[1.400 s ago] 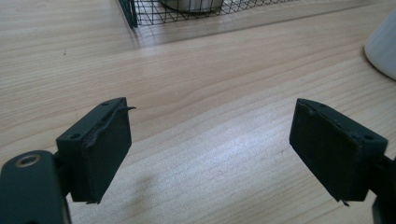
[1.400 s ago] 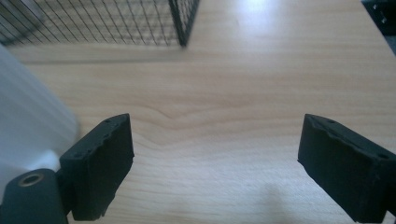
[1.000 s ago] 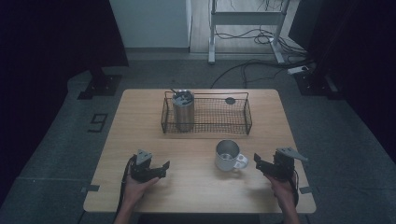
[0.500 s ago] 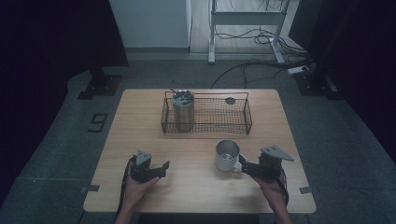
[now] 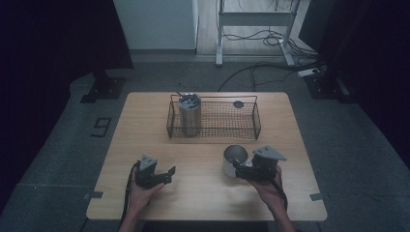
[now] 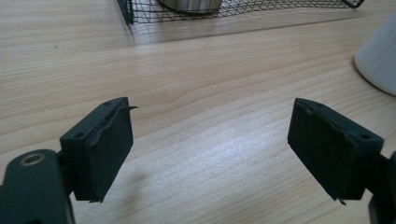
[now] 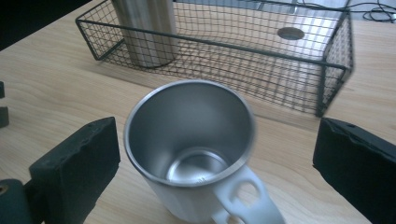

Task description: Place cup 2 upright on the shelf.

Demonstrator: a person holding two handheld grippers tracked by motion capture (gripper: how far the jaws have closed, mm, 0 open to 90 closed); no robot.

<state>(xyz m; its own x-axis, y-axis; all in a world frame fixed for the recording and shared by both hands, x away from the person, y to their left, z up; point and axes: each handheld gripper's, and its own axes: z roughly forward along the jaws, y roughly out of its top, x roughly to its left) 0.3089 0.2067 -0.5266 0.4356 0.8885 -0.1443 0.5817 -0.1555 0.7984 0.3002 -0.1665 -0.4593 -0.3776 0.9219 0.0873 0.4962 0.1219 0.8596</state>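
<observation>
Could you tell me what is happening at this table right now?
A person holds a tool in each hand at a wooden table. The right tool is open, its jaws on either side of a white mug with a steel inside, not gripping it. The left tool is open over bare wood. Behind stands a wire basket with a steel tumbler in its left end.

One white mug (image 5: pixel 235 159), one steel tumbler (image 5: pixel 189 114), one wire basket (image 5: pixel 255 123), two tools
</observation>
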